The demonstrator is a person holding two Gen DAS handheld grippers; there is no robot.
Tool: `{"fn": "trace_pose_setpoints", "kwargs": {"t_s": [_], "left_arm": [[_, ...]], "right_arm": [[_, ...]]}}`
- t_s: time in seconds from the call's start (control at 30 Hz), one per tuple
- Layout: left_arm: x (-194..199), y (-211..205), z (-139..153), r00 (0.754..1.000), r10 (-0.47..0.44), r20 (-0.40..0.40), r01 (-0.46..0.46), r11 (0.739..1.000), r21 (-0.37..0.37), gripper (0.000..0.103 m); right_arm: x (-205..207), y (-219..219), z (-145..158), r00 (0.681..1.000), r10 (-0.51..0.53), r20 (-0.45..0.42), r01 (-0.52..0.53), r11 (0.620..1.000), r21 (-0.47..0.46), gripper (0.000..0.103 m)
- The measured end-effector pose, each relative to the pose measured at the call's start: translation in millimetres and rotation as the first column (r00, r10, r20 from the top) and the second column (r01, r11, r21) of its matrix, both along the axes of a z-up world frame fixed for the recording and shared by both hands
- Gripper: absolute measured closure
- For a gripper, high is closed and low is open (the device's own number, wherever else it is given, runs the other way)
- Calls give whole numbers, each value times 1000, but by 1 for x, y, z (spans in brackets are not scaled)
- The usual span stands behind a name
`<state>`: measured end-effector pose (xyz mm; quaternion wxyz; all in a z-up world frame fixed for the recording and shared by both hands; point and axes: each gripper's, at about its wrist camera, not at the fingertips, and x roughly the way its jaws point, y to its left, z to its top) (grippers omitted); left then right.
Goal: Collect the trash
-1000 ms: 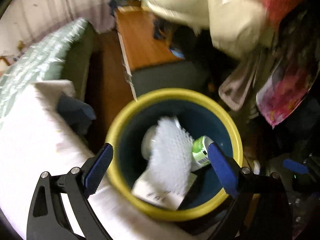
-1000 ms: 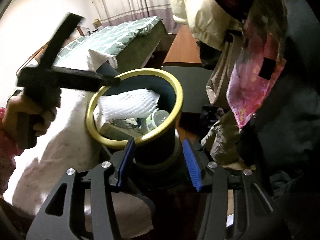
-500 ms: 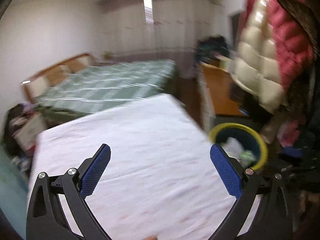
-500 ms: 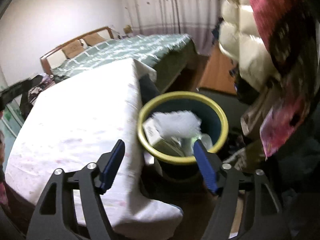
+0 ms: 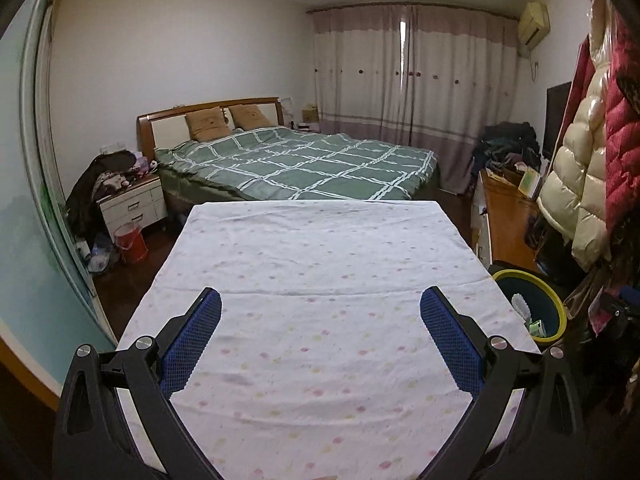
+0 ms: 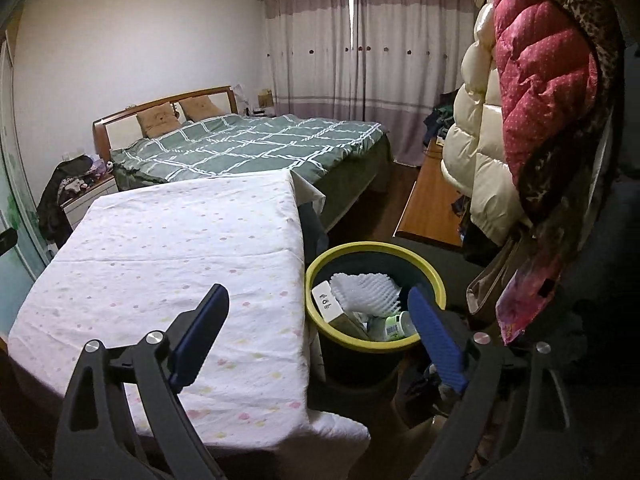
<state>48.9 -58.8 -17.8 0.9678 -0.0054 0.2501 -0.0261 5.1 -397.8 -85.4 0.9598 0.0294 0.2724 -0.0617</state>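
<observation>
A dark bin with a yellow rim stands on the floor at the right edge of the table; it also shows in the left wrist view. Inside lie white foam netting, a white box and a green-labelled bottle. My left gripper is open and empty above the white dotted tablecloth. My right gripper is open and empty, above the table's right edge and the bin.
A bed with a green checked cover lies beyond the table. A white nightstand and a red bucket stand at the left. Puffy coats hang at the right above a wooden cabinet.
Both grippers have drawn back and up from the bin. The left one has swung left over the table. The right gripper's jaws have opened wider.
</observation>
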Motion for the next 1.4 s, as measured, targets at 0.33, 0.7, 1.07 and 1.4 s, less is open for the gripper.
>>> {"fn": "trace_pose_setpoints", "kwargs": {"t_s": [0.33,0.7,1.07,1.4], "left_arm": [[-18,-4,-3,1000,-2,11,2,1000,12,5],[-20,-9,2,1000,1,14,-1,1000,28,5],[-19,-14,2,1000,-8,10,8,999,31,5],[-16,-16,1,1000,-16,-3,16,999,32,5]], "right_arm": [[-13,3,0,1000,-9,13,9,1000,22,16],[-14,-1,0,1000,-15,21,14,999,41,16],[-17,-5,0,999,-23,28,21,998,53,16],[-15,-2,-1,1000,-13,20,12,998,54,16]]}}
